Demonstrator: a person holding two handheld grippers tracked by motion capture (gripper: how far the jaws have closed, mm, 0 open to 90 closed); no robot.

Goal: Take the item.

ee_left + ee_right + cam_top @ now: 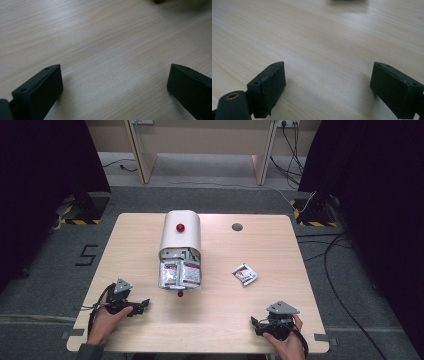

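**Basically: both grippers parked, packet loose on the table**

The packet [245, 274] lies flat right of the bin [180, 240], long axis diagonal, well ahead of the right gripper [256, 326]. Left gripper [145, 304] sits near the front edge. Both have jaws spread wide, holding nothing.

Both claws [115, 82] [328, 87] wide open, low.

Grey carpet floor [210, 200], black curtains [45, 155], wooden desk legs [142, 155] behind.
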